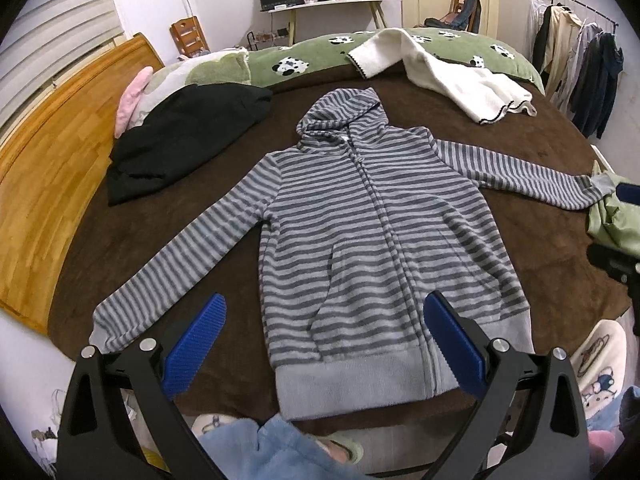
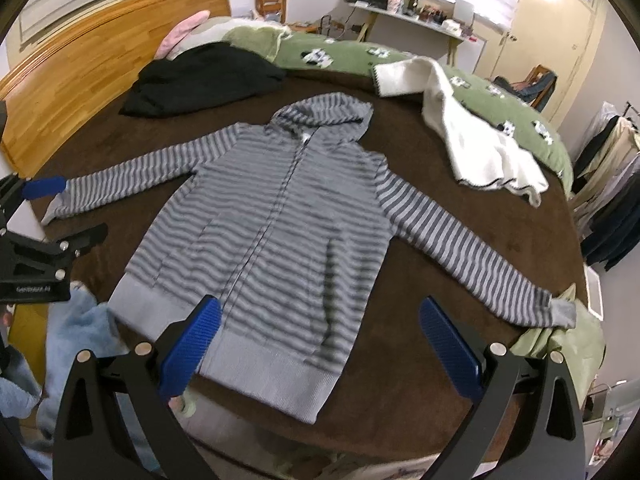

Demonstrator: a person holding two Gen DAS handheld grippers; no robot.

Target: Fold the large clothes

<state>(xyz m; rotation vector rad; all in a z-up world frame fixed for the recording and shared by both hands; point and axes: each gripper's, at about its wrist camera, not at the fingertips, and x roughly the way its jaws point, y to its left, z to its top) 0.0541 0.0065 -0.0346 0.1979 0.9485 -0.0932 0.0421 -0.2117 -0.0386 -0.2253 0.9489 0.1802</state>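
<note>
A grey striped zip hoodie lies flat, front up, on the brown bedspread, sleeves spread out, hood pointing away. It also shows in the right wrist view. My left gripper is open and empty, held above the hoodie's hem. My right gripper is open and empty above the hem's right corner. The left gripper shows at the left edge of the right wrist view, near the left cuff. The right gripper's blue pad shows beside the right cuff.
A black garment lies at the far left of the bed, a white fleece garment at the far right. A green quilt runs along the back. A wooden headboard stands left. A clothes rack stands right.
</note>
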